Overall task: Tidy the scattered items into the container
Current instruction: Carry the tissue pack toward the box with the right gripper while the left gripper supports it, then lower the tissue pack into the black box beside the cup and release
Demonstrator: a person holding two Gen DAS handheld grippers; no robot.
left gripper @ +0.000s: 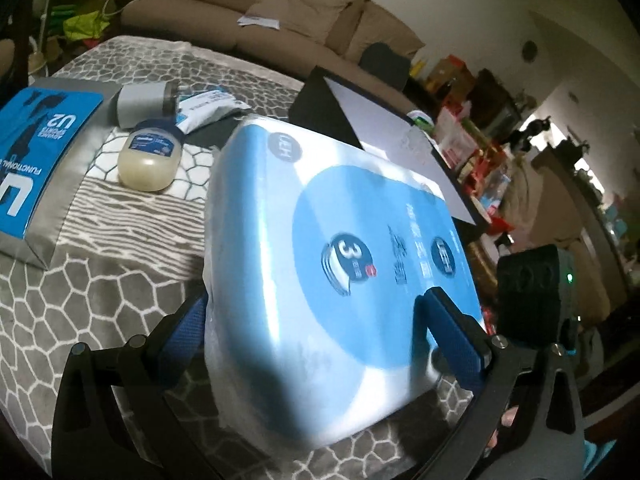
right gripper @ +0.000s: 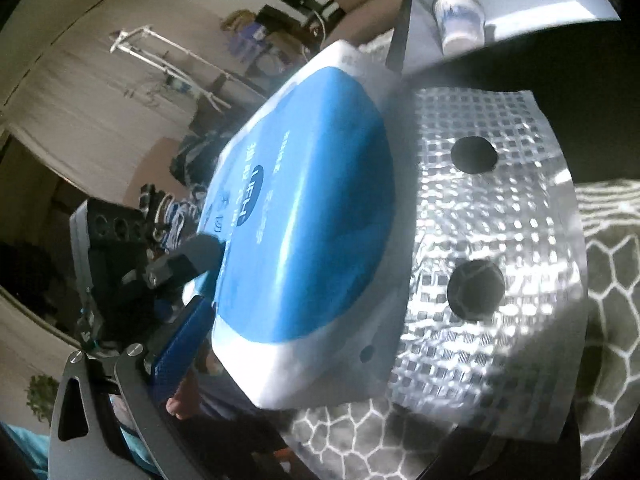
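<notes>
A big blue-and-white tissue pack (left gripper: 340,264) fills the left wrist view. My left gripper (left gripper: 320,336) is shut on it, one blue pad (left gripper: 452,328) on its top face and the other at its left edge. In the right wrist view the same pack (right gripper: 304,216) lies across my right gripper (right gripper: 360,320), together with a shiny checked pouch (right gripper: 492,248). One blue finger (right gripper: 180,344) of the right gripper shows at the pack's left; the other finger is hidden. The black container (left gripper: 320,100) with a pale inside stands just behind the pack. In the right wrist view it (right gripper: 400,20) holds a white cup (right gripper: 460,20).
On the grey patterned blanket (left gripper: 100,300) lie a blue-and-grey U2 box (left gripper: 44,160), a Vaseline jar (left gripper: 150,158), a grey cylinder (left gripper: 144,102) and a white packet (left gripper: 208,106). A brown sofa (left gripper: 280,12) stands behind. Cluttered shelves (left gripper: 480,120) are on the right.
</notes>
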